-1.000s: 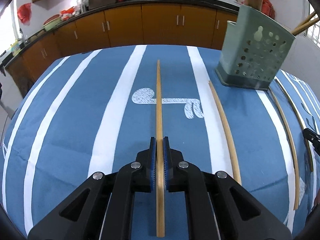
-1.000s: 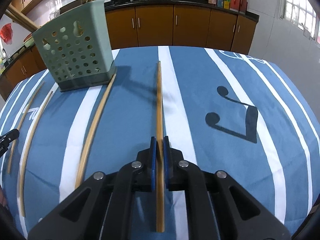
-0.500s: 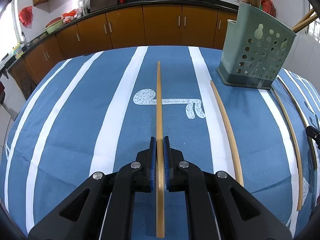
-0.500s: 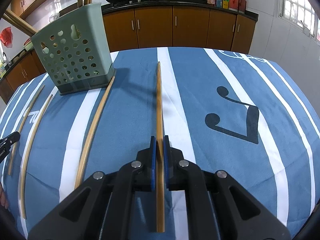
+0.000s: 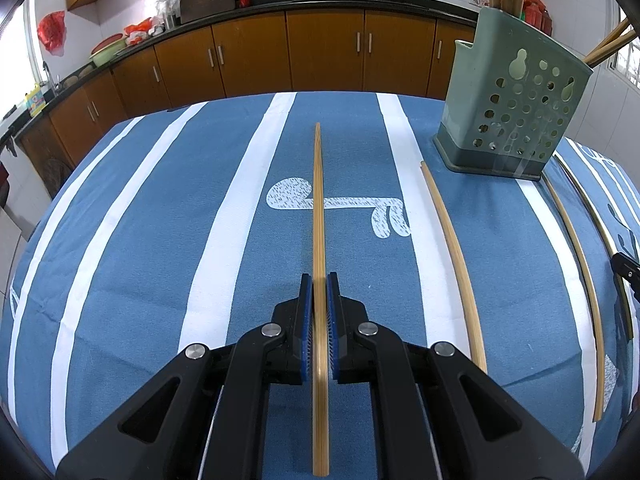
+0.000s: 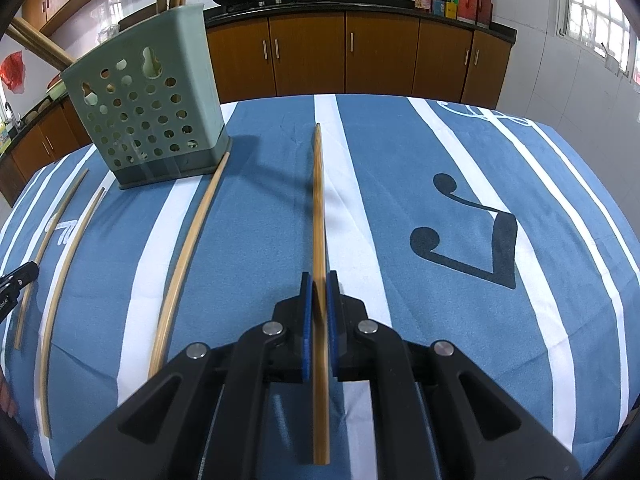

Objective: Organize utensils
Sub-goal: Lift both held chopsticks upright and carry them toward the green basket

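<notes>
My left gripper (image 5: 319, 279) is shut on a bamboo chopstick (image 5: 318, 200) that runs straight ahead between the blue pads, over the blue striped tablecloth (image 5: 160, 220). In the right wrist view my right gripper (image 6: 319, 279) is shut on another chopstick (image 6: 319, 200) in the same way; its tip hangs above the cloth and casts a shadow. The green perforated utensil holder (image 5: 516, 92) (image 6: 148, 112) stands upright between the two grippers, farther back, with several chopsticks sticking out of its top.
Three loose chopsticks lie on the cloth between the grippers (image 5: 452, 248) (image 5: 576, 248) (image 6: 188, 256). Each gripper's tip shows at the edge of the other's view (image 5: 626, 266) (image 6: 18, 278). Brown kitchen cabinets (image 5: 320, 56) and a counter with two woks stand beyond the table.
</notes>
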A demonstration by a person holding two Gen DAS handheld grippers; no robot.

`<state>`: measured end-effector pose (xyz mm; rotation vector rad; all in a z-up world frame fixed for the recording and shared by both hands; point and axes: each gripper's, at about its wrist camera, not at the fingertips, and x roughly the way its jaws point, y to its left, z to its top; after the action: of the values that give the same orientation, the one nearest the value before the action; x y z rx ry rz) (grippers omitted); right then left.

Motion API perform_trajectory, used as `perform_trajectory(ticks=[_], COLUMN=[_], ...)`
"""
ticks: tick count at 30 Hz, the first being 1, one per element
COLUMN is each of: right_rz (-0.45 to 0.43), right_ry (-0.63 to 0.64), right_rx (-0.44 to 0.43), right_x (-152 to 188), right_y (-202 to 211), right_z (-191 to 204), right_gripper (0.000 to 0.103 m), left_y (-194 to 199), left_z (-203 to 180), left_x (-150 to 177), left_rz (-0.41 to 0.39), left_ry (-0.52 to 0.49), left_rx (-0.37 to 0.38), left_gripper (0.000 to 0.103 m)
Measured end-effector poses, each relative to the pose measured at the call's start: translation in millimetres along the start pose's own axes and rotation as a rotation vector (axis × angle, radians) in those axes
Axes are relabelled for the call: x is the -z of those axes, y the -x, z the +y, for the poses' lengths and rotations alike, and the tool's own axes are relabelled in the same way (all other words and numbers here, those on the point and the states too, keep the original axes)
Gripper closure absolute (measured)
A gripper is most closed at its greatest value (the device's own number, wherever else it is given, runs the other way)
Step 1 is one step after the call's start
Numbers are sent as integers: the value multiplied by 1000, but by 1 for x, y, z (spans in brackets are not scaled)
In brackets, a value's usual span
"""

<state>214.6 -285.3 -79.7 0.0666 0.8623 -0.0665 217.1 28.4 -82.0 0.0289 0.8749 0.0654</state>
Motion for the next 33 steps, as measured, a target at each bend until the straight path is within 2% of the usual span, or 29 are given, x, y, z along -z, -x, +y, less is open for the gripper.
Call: perform_trajectory(ticks=[18, 26, 33], right_rz=[0, 1, 5], right_ry=[4, 7, -3], right_rx=[4, -6, -23], right_x=[1, 10, 9], right_y=[1, 8, 12], right_z=[0, -1, -4], right_gripper=[94, 94, 95], left_y=[0, 12, 13], left_z=[0, -6, -6], left_x=[0, 14, 13], left_rz=[1, 2, 15], left_ry=[1, -38, -63], left_rx=[1, 39, 47], left_gripper=[95, 95, 96])
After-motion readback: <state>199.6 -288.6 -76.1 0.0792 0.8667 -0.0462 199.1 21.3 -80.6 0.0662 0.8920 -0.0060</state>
